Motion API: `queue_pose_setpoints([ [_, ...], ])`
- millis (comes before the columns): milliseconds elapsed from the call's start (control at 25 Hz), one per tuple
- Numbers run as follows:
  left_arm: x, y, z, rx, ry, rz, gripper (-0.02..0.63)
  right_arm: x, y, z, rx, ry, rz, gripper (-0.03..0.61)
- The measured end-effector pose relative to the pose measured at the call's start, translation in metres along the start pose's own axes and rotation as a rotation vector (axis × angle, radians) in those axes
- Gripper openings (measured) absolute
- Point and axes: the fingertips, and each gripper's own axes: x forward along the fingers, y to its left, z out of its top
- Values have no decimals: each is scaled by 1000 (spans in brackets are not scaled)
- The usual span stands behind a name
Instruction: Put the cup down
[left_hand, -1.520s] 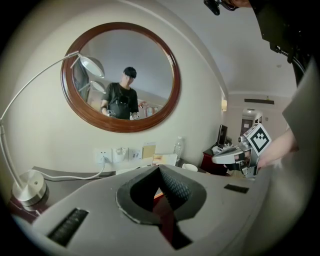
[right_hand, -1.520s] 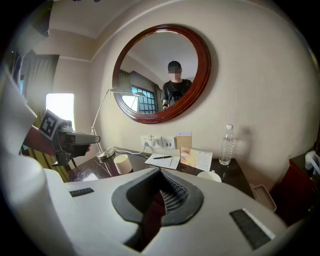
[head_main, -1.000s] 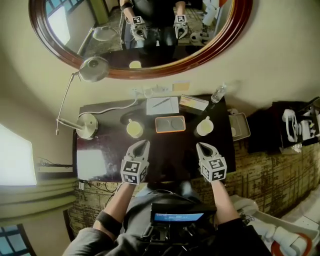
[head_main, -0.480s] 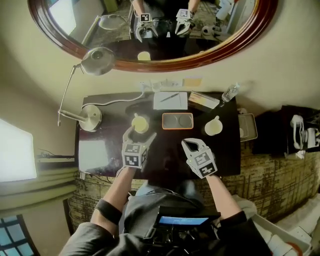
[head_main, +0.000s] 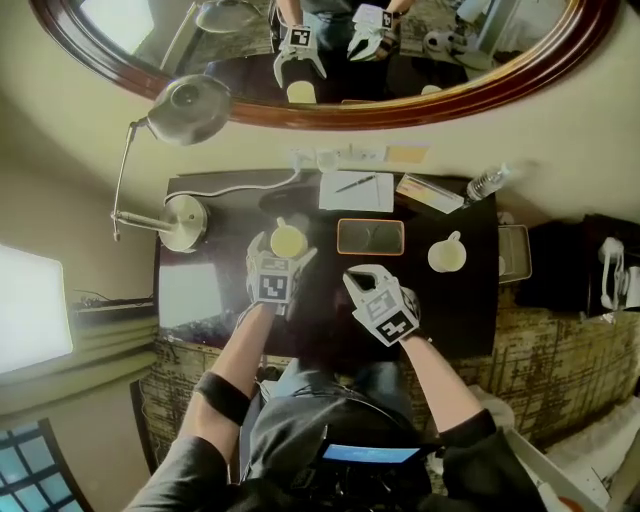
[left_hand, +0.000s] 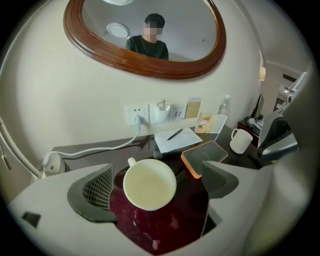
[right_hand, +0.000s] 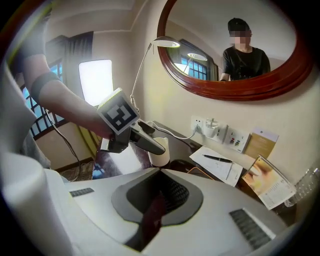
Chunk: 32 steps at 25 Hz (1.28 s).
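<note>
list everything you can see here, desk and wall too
desk: 1, dark, against the wall
cups: 2, cream; left cup between the left jaws, right cup near the desk's right end
tray: 1, dark, orange rim, between the cups
notepad: 1, white, behind the tray
pen: 1, black, on the notepad
leaflet stand: 1, clear, right of the notepad
water bottle: 1, clear, back right
lamp: 1, silver, desk's left
wall sockets: white, above the desk
mirror: 1, oval, brown frame
left gripper: white, jaws just been opening, astride the left cup
right gripper: white, jaws shut, empty
</note>
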Motion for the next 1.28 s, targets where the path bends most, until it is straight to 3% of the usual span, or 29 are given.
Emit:
queue_pose_setpoints([
  [120, 16, -6, -9, -4, 48, -51, 546, 16, 0, -1, 16, 16, 21, 17],
  [280, 31, -3, -20, -9, 104, -60, 551, 36, -3, -1, 45, 27, 41, 17],
  [760, 50, 0, -30, 10, 163, -83, 549, 54, -10, -13, 83, 66, 55, 17],
  [800, 50, 3, -33, 14, 179, -71, 540, 53, -11, -13, 83, 66, 53, 17],
  [880, 50, 11, -39, 26, 207, -34, 438, 53, -12, -14, 84, 66, 52, 17],
  [1280, 45, 12, -41, 67, 208, -31, 430, 54, -8, -19, 87, 68, 57, 17],
])
